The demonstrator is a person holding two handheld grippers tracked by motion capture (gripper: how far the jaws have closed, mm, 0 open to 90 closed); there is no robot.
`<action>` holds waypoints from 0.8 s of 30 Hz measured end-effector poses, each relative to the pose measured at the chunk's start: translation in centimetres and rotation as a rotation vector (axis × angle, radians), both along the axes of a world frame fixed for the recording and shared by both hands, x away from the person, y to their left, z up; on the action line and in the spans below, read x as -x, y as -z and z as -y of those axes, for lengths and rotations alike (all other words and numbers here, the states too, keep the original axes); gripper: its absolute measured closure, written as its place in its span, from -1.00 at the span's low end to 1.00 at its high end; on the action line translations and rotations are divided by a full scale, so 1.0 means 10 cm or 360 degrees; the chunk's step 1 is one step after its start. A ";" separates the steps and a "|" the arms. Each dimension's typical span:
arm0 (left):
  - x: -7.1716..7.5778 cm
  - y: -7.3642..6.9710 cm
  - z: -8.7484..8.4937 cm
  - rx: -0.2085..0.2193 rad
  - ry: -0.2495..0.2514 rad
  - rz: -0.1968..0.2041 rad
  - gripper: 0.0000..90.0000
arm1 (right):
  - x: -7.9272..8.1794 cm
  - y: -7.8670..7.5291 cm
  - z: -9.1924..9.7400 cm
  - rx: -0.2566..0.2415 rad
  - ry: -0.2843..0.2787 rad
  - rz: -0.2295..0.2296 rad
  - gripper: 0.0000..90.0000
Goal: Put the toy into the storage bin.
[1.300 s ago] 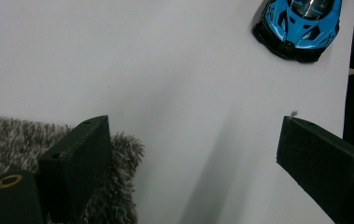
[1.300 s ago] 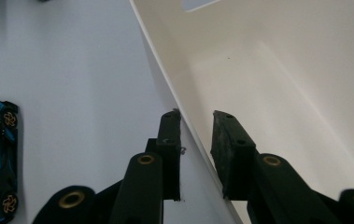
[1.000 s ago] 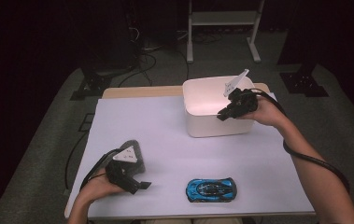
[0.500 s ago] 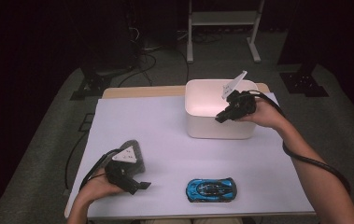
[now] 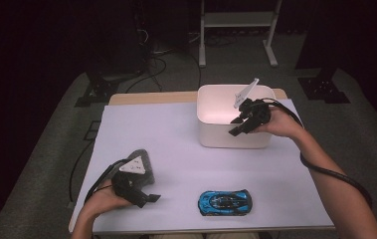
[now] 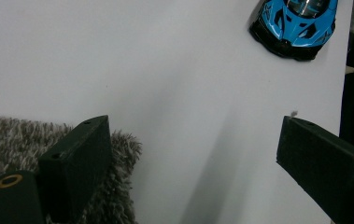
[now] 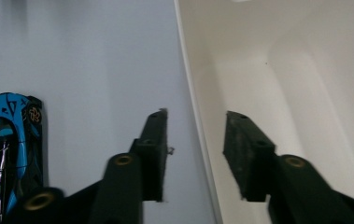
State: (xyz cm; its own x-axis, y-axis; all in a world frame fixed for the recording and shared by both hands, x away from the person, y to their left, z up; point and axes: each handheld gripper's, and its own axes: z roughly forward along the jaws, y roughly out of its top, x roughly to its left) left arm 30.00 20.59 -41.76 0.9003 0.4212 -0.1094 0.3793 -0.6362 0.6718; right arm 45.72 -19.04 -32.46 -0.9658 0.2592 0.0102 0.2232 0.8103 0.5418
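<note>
Since the earlier frames the right claw [image 5: 239, 125] has barely shifted at the bin's [image 5: 211, 102] front wall, but its jaws have just been opening. They now stand partly apart, one outside and one inside the rim [image 7: 191, 93], with nothing held between them. Whether the bin was being gripped by that wall cannot be told; by the look of it, the claw has just let go after placing it.

Left claw [image 5: 146, 199] rests low near the bench's [image 5: 166, 139] front left corner, jaws wide apart and empty, one jaw lying against a grey furry cloth [image 6: 6, 140]. It seems parked out of the way.

Farther out, the blue toy car [image 5: 224, 201] sits on the bench near the front edge, between the two hands and well apart from the bin. Its long axis runs across the bench, left to right; which end is the nose is hard to tell from the high view.
</note>
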 end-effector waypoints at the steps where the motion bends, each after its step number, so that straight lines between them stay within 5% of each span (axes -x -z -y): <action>1: 0.00 0.00 0.00 -0.0001 -0.0003 -0.0001 -0.78 | 0.00 0.00 0.00 0.0003 -0.0010 0.0002 0.48; 5: 0.00 0.00 -0.01 0.0001 -0.0006 0.0000 -0.78 | 0.00 0.00 -0.02 0.0016 -0.0025 0.0017 0.82; 24: 0.01 0.00 0.00 0.0004 0.0000 -0.0005 -0.78 | 0.10 -0.02 -0.15 0.0020 -0.0115 -0.0002 0.92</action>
State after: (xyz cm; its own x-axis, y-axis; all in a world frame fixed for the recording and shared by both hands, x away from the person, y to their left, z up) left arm 29.93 20.62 -41.80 0.9000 0.4209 -0.1132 0.3813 -0.6346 0.6722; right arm 44.70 -17.50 -32.30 -0.9820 0.1888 0.0086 0.1644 0.8311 0.5313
